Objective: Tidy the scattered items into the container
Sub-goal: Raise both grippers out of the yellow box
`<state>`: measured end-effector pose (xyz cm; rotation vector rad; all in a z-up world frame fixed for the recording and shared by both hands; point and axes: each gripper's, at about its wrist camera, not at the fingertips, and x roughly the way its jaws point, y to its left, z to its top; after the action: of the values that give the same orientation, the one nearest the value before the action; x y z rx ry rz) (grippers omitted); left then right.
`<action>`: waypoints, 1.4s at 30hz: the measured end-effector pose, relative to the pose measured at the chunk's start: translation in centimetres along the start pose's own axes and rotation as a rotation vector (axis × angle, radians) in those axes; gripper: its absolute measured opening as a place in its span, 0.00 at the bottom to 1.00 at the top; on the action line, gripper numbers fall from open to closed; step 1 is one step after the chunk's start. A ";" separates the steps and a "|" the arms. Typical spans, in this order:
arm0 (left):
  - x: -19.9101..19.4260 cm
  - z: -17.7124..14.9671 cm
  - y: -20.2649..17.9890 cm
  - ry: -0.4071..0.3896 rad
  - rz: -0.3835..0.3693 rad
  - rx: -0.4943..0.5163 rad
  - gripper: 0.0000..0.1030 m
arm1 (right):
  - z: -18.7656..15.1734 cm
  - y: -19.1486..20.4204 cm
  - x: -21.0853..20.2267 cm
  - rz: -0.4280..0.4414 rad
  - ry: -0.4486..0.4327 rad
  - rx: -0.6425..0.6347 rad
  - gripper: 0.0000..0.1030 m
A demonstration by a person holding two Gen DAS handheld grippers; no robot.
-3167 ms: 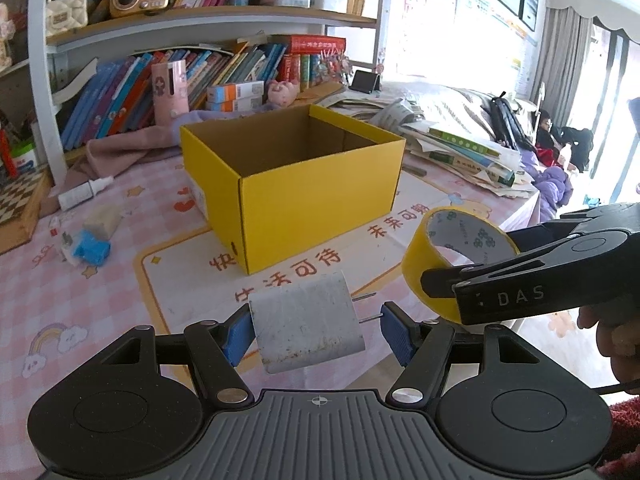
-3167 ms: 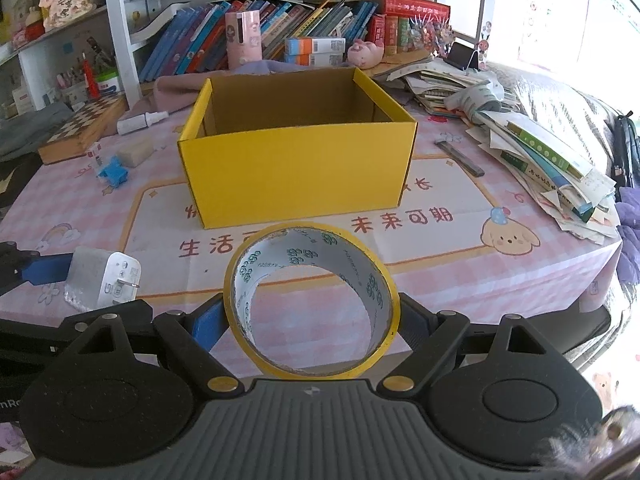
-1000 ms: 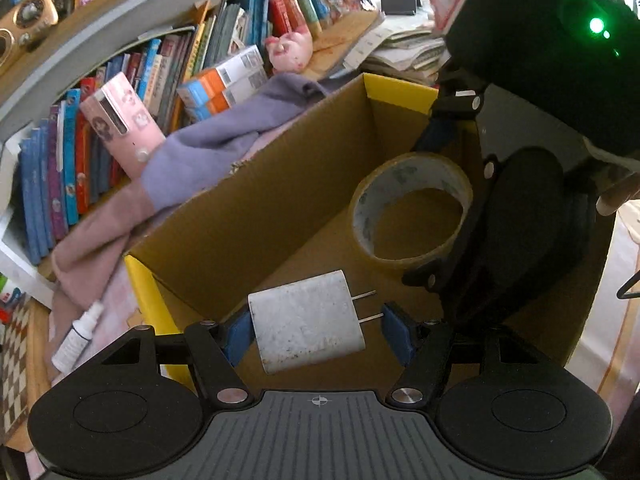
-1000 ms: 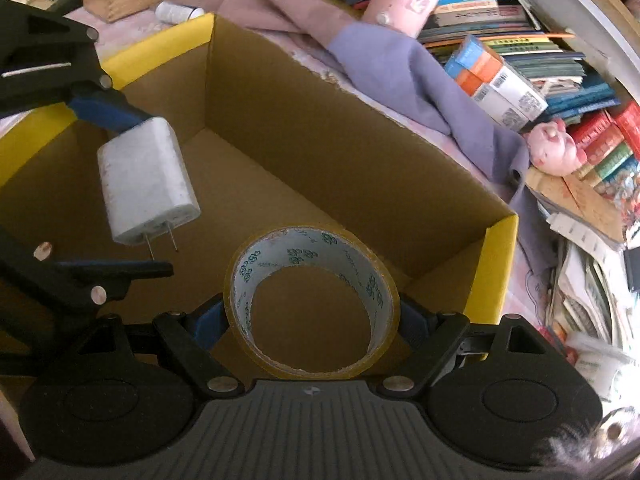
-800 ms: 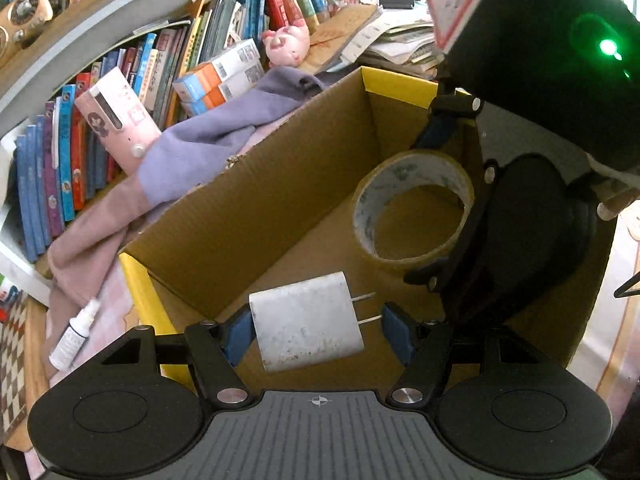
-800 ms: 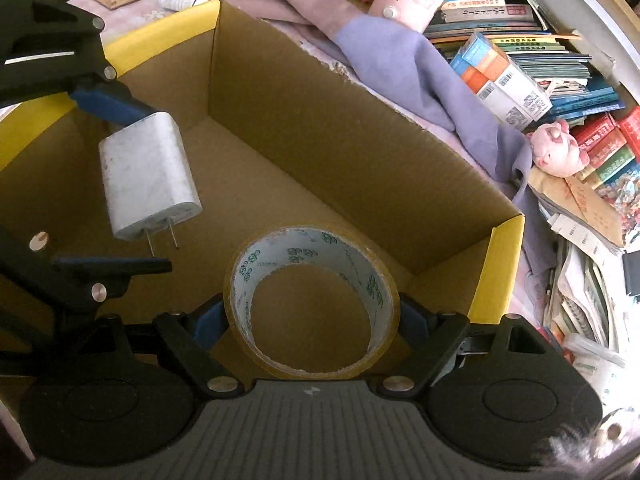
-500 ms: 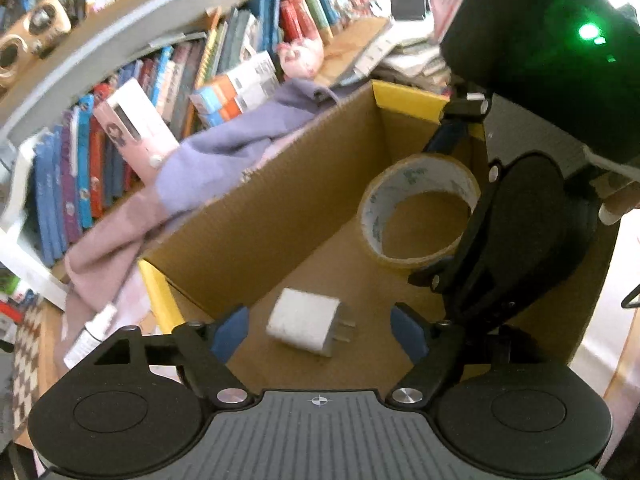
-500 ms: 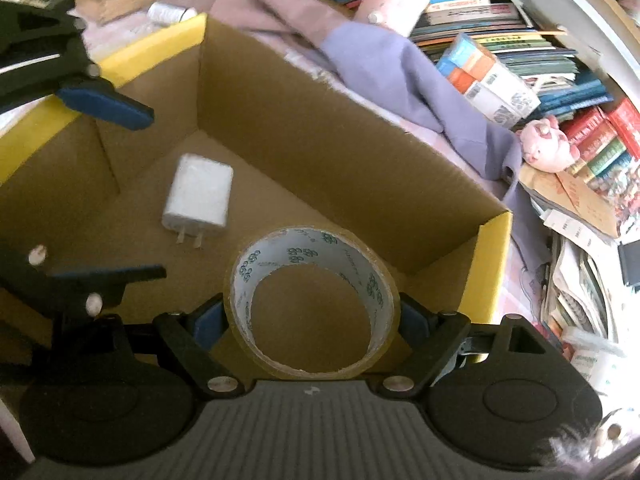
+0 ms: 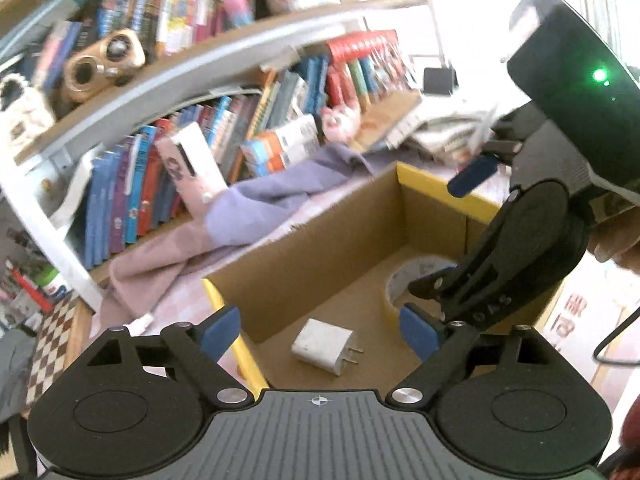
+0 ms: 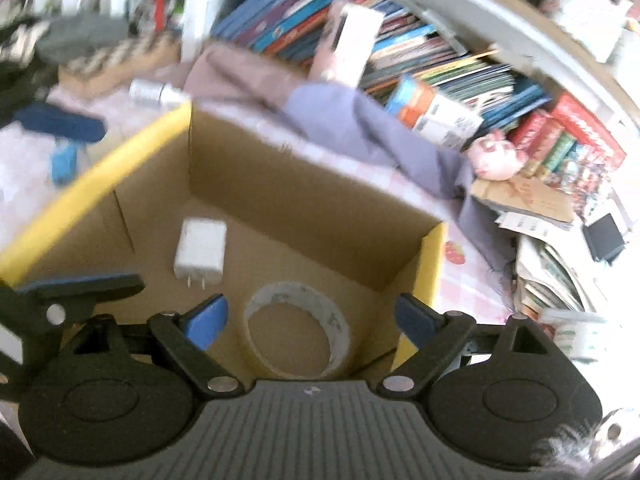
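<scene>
A yellow cardboard box (image 9: pixel 436 182) (image 10: pixel 96 178) stands open on the table. A white charger plug (image 9: pixel 323 346) (image 10: pixel 201 249) lies on its floor at the left. A roll of yellow tape (image 9: pixel 404 280) (image 10: pixel 298 330) lies flat on the floor at the right. My left gripper (image 9: pixel 320 330) is open and empty above the box's left part. My right gripper (image 10: pixel 310 318) is open and empty above the tape roll; in the left wrist view it partly hides the roll.
A purple-pink cloth (image 9: pixel 248 208) (image 10: pixel 360 120) lies behind the box, before a shelf of books (image 9: pixel 160 168). A small white bottle (image 10: pixel 154 92), a blue item (image 10: pixel 64 162) and a chessboard (image 9: pixel 48 344) lie left of the box. Papers (image 10: pixel 556 272) are piled at the right.
My left gripper opened and dropped the charger into the box. Then my right gripper opened and the tape roll fell to the box floor. Both grippers have lifted.
</scene>
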<state>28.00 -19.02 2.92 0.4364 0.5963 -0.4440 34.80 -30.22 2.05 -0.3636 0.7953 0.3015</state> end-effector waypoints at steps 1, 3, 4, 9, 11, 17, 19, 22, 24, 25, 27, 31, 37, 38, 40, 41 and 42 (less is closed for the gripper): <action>-0.6 -0.1 0.1 -0.009 0.002 -0.016 0.87 | 0.0 -0.1 -0.7 0.001 -0.020 0.027 0.89; -1.8 -0.3 0.2 -0.029 0.013 -0.051 0.87 | -0.1 -0.1 -2.2 0.001 -0.061 0.073 0.90; -2.3 -0.4 0.2 -0.038 0.018 -0.066 0.87 | -0.1 0.1 -2.9 -0.002 -0.082 0.091 0.90; -5.1 -1.4 0.7 -0.081 0.041 -0.162 0.88 | -0.6 1.3 -6.2 -0.035 -0.189 0.152 0.90; -6.1 -1.8 1.0 -0.096 0.046 -0.199 0.88 | -0.9 1.8 -7.3 -0.046 -0.219 0.175 0.90; -8.4 -4.0 1.3 -0.120 0.069 -0.278 0.90 | -2.4 3.9 -10.3 -0.114 -0.286 0.234 0.90; -9.0 -4.8 1.4 -0.120 0.074 -0.293 0.90 | -3.3 4.8 -11.2 -0.139 -0.299 0.260 0.90; -10.1 -6.0 1.5 -0.132 0.084 -0.303 0.90 | -4.4 6.1 -12.2 -0.169 -0.317 0.288 0.90; -10.8 -6.6 1.8 -0.144 0.086 -0.311 0.90 | -5.0 6.9 -12.8 -0.187 -0.328 0.300 0.90; -11.1 -6.9 1.9 -0.147 0.087 -0.315 0.90 | -5.2 7.4 -13.1 -0.195 -0.330 0.306 0.90; -11.7 -7.6 1.9 -0.148 0.082 -0.318 0.90 | -5.7 8.2 -13.5 -0.210 -0.331 0.321 0.90; -12.9 -9.0 2.2 -0.144 0.071 -0.314 0.90 | -6.7 9.5 -14.0 -0.237 -0.313 0.366 0.90; -14.9 -11.5 2.8 -0.134 0.067 -0.318 0.90 | -8.1 12.2 -15.3 -0.278 -0.315 0.401 0.90; -15.2 -12.0 2.9 -0.129 0.066 -0.318 0.90 | -8.4 12.7 -15.5 -0.287 -0.318 0.406 0.90; -15.9 -13.0 3.1 -0.118 0.061 -0.321 0.90 | -9.0 13.8 -16.0 -0.302 -0.318 0.417 0.90; -16.3 -13.5 3.2 -0.116 0.061 -0.324 0.90 | -9.3 14.4 -16.2 -0.307 -0.317 0.420 0.90; -16.8 -14.0 3.3 -0.114 0.063 -0.330 0.90 | -9.6 14.9 -16.5 -0.313 -0.317 0.420 0.90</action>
<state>11.21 -4.71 3.73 0.1139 0.5317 -0.3011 11.86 -22.99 4.96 -0.0372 0.4633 -0.1031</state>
